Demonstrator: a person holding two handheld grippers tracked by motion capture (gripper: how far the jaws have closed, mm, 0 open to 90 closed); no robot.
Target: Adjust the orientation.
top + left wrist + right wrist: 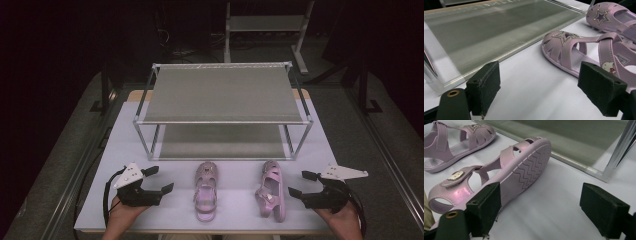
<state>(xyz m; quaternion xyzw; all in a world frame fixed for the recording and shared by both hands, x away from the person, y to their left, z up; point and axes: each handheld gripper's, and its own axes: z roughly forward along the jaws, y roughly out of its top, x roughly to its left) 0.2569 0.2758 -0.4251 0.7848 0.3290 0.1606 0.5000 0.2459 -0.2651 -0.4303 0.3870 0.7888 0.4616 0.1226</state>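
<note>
While both hands rest at the near edge of the white worktop [150,150], two pink sandals lie between them. The left sandal [205,190] sits flat on its sole, with its toe toward the shoe rack [222,95]. It has a sparkly star on the toe and a small picture tag on the strap, as the left gripper view shows. The right sandal [271,190] is tipped onto its side, so its wavy sole faces the right gripper [302,183]. Its toe also points at the rack.

The left gripper [160,179] is near the left sandal but not touching it. Its fingers [484,87] are spread wide apart, with nothing between them but bare worktop. The sandal lies just beyond the far finger in the left gripper view.

The right gripper is just beside the tipped sandal. Its fingers [484,207] are spread wide too, and they hold nothing. In the right gripper view, one finger sits in front of the sandal's sole near the heel end; I cannot tell if it touches.

The rack stands behind the sandals, toward the back of the worktop. It has silver poles and two grey shelves, one high and one low. The low shelf [220,142] is close to the toes of both sandals.
</note>
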